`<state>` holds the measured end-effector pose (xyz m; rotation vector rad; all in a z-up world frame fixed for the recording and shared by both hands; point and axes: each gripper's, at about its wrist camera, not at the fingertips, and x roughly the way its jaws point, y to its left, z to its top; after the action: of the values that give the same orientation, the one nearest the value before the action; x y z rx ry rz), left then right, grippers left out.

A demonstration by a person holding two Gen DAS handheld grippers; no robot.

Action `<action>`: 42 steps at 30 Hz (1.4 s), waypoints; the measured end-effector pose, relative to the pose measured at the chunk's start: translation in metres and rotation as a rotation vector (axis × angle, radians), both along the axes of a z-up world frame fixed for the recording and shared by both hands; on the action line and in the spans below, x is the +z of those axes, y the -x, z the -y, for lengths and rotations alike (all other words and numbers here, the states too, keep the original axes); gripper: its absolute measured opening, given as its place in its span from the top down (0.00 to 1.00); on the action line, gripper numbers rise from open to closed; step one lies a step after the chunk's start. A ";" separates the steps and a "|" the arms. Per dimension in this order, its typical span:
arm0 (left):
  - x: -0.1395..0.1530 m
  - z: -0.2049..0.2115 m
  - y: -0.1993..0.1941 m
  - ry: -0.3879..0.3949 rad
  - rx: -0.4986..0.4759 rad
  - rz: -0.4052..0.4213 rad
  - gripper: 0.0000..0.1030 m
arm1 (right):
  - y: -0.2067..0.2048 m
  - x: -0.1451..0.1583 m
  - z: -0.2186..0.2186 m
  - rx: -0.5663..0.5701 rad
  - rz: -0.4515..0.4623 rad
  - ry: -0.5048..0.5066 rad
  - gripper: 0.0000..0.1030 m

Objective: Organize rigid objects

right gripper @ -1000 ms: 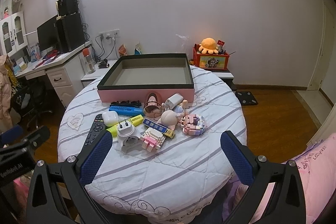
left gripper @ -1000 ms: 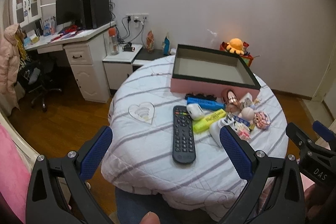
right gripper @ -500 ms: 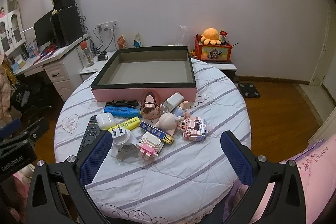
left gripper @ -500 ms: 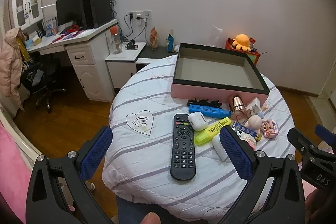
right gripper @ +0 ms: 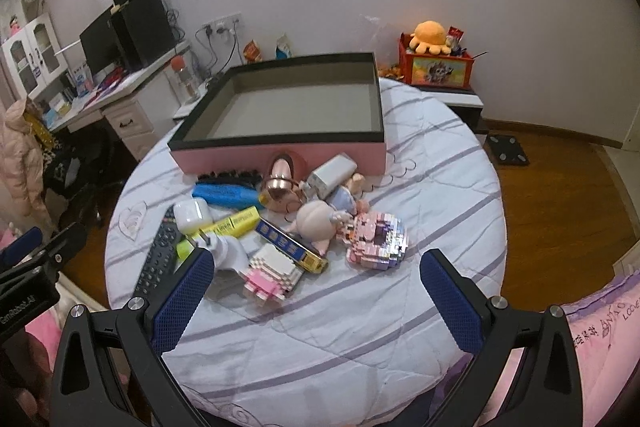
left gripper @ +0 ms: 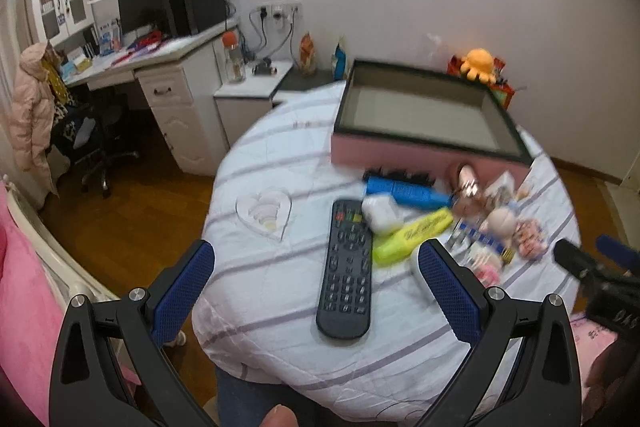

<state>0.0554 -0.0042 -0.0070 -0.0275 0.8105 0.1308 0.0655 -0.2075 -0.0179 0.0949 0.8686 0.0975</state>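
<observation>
Left wrist view: left gripper (left gripper: 316,269) fingers wide, empty, above the remote (left gripper: 346,267) lying flat on the desk (left gripper: 256,311); probably stiff, light, best gripped across its narrow sides.

Right wrist view: right gripper (right gripper: 317,271) fingers wide, empty; brick toy (right gripper: 378,238), likely fragile, near the empty box (right gripper: 280,147).

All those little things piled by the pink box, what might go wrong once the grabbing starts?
The white earbud case rests partly on the black remote and the yellow highlighter, so lifting either may tip it off. The brick toys lie tight against the doll; wide-open jaws could nudge neighbours. The remote lies near the table edge.
</observation>
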 end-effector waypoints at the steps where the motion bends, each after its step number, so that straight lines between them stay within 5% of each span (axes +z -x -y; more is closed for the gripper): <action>1: -0.008 -0.001 -0.002 0.003 0.002 -0.020 0.00 | -0.001 -0.003 0.001 0.005 -0.011 0.004 0.00; 7: -0.055 -0.008 -0.017 0.017 -0.026 -0.130 0.00 | -0.005 -0.015 -0.003 -0.010 -0.053 0.006 0.00; 15: -0.083 -0.002 -0.042 0.018 -0.152 -0.190 0.00 | -0.006 -0.022 -0.019 -0.096 -0.081 0.029 0.00; 23: -0.099 0.000 -0.059 0.035 -0.165 -0.198 0.01 | -0.016 -0.020 -0.015 -0.148 -0.095 0.088 0.00; 31: -0.098 -0.004 -0.064 0.026 -0.201 -0.172 0.24 | -0.029 -0.030 -0.009 -0.155 -0.113 0.083 0.00; 36: -0.094 -0.004 -0.064 0.046 -0.245 -0.160 0.58 | -0.032 -0.036 0.000 -0.174 -0.124 0.067 0.00; 42: -0.091 -0.011 -0.069 0.091 -0.257 -0.169 0.58 | -0.033 -0.036 0.008 -0.189 -0.124 0.058 0.00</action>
<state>0.1241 0.0070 -0.0985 0.0019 0.9811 -0.1484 0.0980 -0.2153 -0.0540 0.1289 0.9810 -0.1112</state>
